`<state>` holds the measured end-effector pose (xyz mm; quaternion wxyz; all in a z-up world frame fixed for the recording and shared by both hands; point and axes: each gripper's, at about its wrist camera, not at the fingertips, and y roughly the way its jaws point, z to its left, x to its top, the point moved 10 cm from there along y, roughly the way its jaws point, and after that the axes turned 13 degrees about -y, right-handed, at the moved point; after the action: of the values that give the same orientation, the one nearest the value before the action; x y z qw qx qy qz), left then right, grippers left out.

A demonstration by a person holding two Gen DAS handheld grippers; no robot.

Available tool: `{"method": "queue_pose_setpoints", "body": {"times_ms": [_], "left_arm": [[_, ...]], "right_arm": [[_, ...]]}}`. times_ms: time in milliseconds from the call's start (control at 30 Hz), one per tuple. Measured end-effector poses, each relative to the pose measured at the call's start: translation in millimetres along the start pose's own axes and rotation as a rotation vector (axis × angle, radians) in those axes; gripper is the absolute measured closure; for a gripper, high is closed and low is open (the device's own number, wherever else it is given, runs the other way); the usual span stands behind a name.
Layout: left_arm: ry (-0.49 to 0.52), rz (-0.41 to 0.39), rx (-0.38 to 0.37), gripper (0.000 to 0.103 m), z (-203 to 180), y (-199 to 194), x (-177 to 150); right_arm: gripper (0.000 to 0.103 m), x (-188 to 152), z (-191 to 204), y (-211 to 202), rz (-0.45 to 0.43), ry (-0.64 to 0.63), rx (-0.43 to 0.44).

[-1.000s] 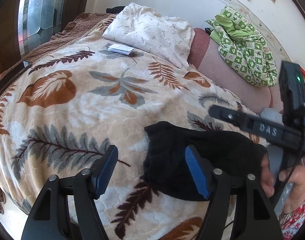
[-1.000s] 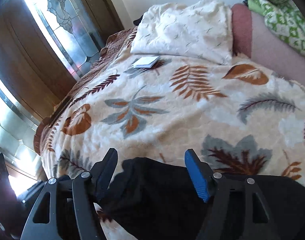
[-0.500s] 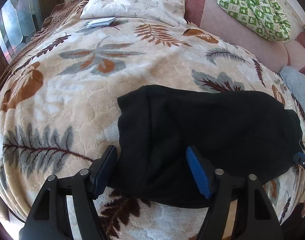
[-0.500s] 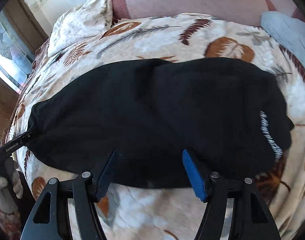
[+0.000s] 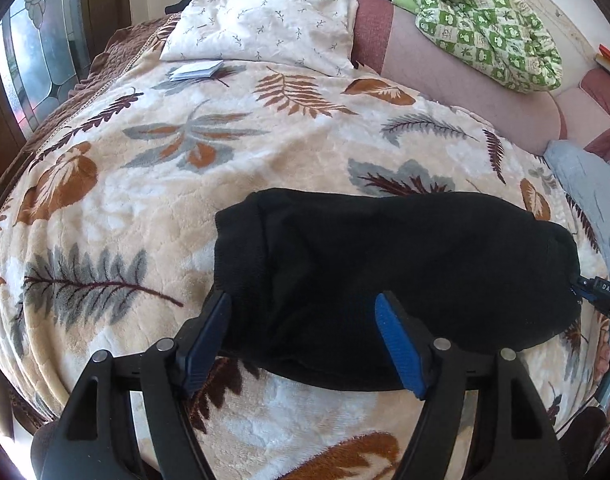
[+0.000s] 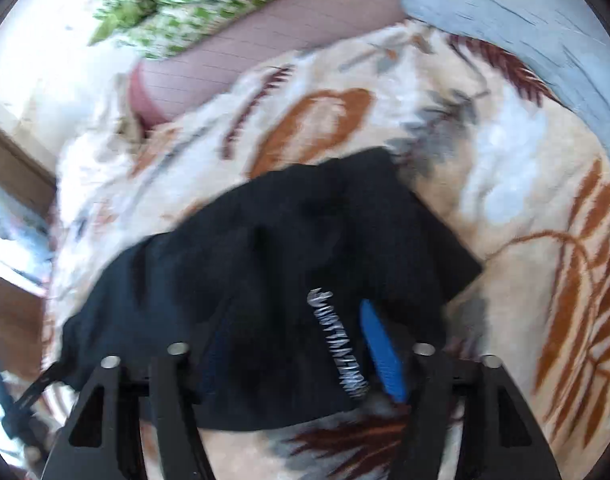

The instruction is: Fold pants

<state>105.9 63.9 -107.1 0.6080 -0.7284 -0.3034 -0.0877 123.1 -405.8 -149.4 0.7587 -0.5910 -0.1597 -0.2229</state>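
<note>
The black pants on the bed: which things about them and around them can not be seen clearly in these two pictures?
- Right wrist view: motion blur; white lettering on the black pants is unreadable.
- Right gripper: its left finger is lost against the dark cloth, so any grip is unclear.
- Left wrist view: the left gripper covers the pants' near edge; fold layers merge in black.
- The small white booklet by the pillow is too small to read.

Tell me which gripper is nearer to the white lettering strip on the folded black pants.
Right. The right gripper straddles the black pants with the white lettering strip between its fingers. The left gripper is open over the pants' opposite end, where no lettering shows.
</note>
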Motion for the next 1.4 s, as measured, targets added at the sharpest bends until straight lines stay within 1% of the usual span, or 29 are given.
{"method": "queue_pose_setpoints", "body": {"times_ms": [33,67,100,133,167,233,267,300,400,467,567,633,733,767,800,833,867,900,933,967,1033,1067,1200,1233,1267,1300,1400], "left_arm": [[-0.008,0.0,-0.005,0.029,1,0,1],[-0.018,0.0,-0.011,0.029,1,0,2],[-0.03,0.002,-0.012,0.029,3,0,3],[-0.041,0.006,-0.016,0.029,4,0,3],[-0.049,0.007,-0.022,0.029,5,0,4],[-0.056,-0.002,-0.029,0.029,7,-3,5],[-0.057,-0.008,-0.03,0.029,8,-5,5],[-0.058,-0.012,-0.032,0.029,9,-6,5],[-0.068,-0.019,-0.049,0.029,9,-9,4],[-0.07,-0.022,-0.061,0.029,7,-11,3],[-0.063,-0.025,-0.065,0.029,4,-15,1],[-0.06,-0.026,-0.065,0.029,3,-17,0],[-0.059,-0.03,-0.07,0.029,0,-19,-1],[-0.058,-0.031,-0.069,0.029,-1,-18,-2],[-0.057,-0.032,-0.068,0.029,-2,-18,-2],[-0.057,-0.031,-0.068,0.029,-3,-18,-3],[-0.057,-0.029,-0.069,0.029,-3,-18,-3],[-0.056,-0.029,-0.07,0.029,-3,-18,-4],[-0.055,-0.03,-0.07,0.029,-4,-18,-4],[-0.056,-0.031,-0.07,0.029,-4,-18,-4],[-0.057,-0.028,-0.072,0.029,-4,-18,-5],[-0.059,-0.027,-0.072,0.029,-4,-18,-5],[-0.064,-0.033,-0.075,0.029,-2,-19,-3],[-0.067,-0.034,-0.075,0.029,0,-19,-1],[-0.071,-0.036,-0.078,0.029,0,-20,-1],[-0.074,-0.038,-0.08,0.029,1,-20,1],[-0.078,-0.045,-0.078,0.029,4,-19,4]], "right_arm": [[0.072,2,-9,-1,0.006,-0.015,-0.078],[0.072,5,-13,-4,0.002,-0.023,-0.108],[0.066,7,-19,-9,-0.001,-0.018,-0.153],[0.064,8,-23,-16,-0.004,-0.012,-0.193],[0.059,9,-25,-24,-0.022,-0.005,-0.202],[0.051,10,-30,-37,-0.061,0.016,-0.149],[0.039,7,-35,-44,-0.075,0.03,-0.134],[0.031,4,-40,-49,-0.088,0.041,-0.125],[0.03,-8,-46,-56,-0.106,0.072,-0.081],[0.03,-1,-47,-42,-0.086,0.09,-0.057],[0.03,1,-50,-31,-0.084,0.103,-0.051],[0.03,0,-56,-22,-0.071,0.121,-0.065],[0.03,-3,-58,-6,-0.053,0.151,-0.046],[0.028,-3,-57,-3,-0.059,0.158,-0.043],[0.029,-1,-56,-3,-0.072,0.164,-0.045],[0.032,1,-55,-3,-0.085,0.175,-0.042],[0.054,2,-53,-3,-0.093,0.192,-0.018],[0.072,2,-54,-3,-0.094,0.214,-0.013],[0.079,2,-56,-6,-0.099,0.231,-0.025],[0.09,2,-58,-10,-0.109,0.247,-0.026],[0.093,0,-63,-20,-0.136,0.29,-0.01],[0.095,-2,-67,-26,-0.144,0.302,-0.02],[0.095,-10,-77,-44,-0.166,0.33,-0.045],[0.096,-11,-80,-49,-0.169,0.325,-0.069],[0.102,-13,-85,-54,-0.172,0.32,-0.114],[0.103,-13,-95,-63,-0.181,0.314,-0.186],[0.102,-16,-123,-87,-0.202,0.334,-0.294]]}}
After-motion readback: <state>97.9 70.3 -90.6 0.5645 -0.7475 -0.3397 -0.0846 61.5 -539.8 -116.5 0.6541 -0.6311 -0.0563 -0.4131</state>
